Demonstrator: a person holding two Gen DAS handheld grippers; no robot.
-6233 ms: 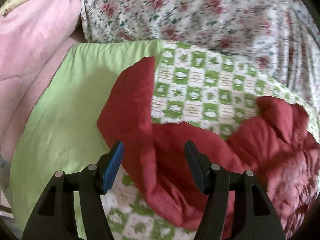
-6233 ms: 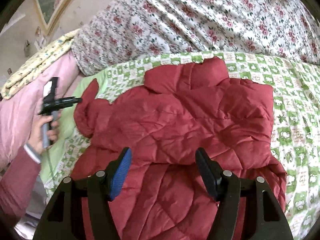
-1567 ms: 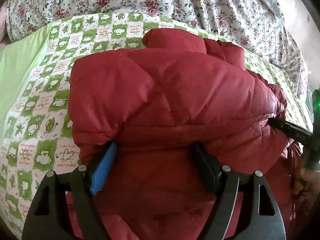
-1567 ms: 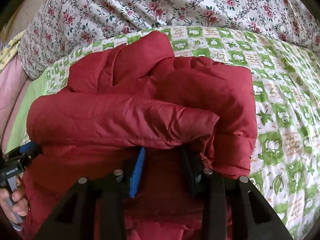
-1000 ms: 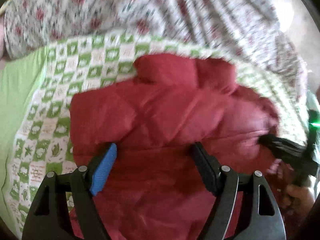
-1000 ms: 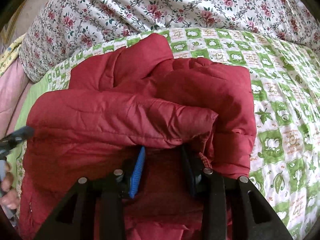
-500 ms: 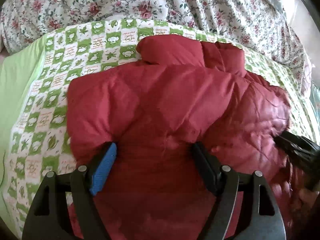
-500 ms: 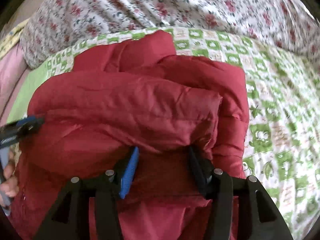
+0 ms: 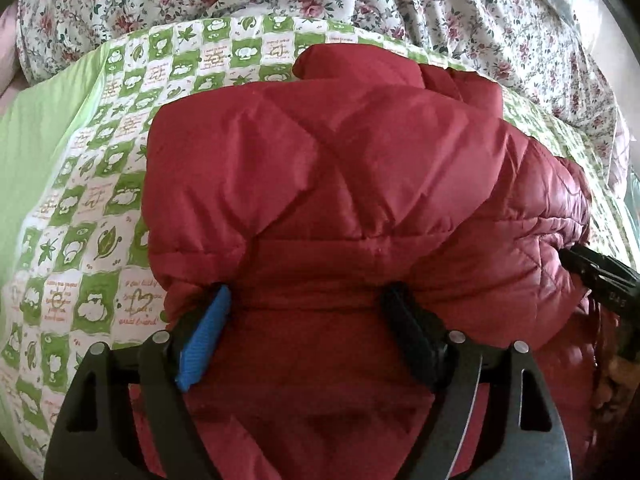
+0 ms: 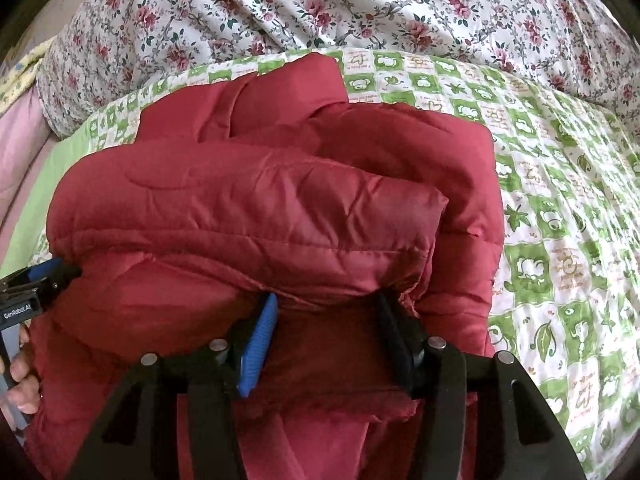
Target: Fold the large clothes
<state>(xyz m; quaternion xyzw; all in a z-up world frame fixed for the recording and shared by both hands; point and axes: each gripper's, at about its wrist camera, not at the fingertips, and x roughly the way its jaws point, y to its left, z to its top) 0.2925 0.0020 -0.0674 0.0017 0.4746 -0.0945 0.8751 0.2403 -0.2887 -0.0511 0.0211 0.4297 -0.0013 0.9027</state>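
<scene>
— What do the tools look like up close?

— Each is matte black. The left gripper (image 9: 308,320) has two flat arms with triangular cut-outs and round silver rivets (image 9: 456,336) at the pivots. One pad is ribbed bright blue (image 9: 204,340), the other black (image 9: 408,336).

— And the other one?

— The right gripper (image 10: 324,336) is built the same: a blue ribbed pad (image 10: 258,344), a black pad (image 10: 396,344), silver rivets (image 10: 437,343).

— Any markings?

— White lettering on the black body at the right wrist view's left edge reads "GenRobot.AI" (image 10: 18,310). Fingers (image 10: 20,372) show beside a grey handle (image 10: 10,372).
</scene>
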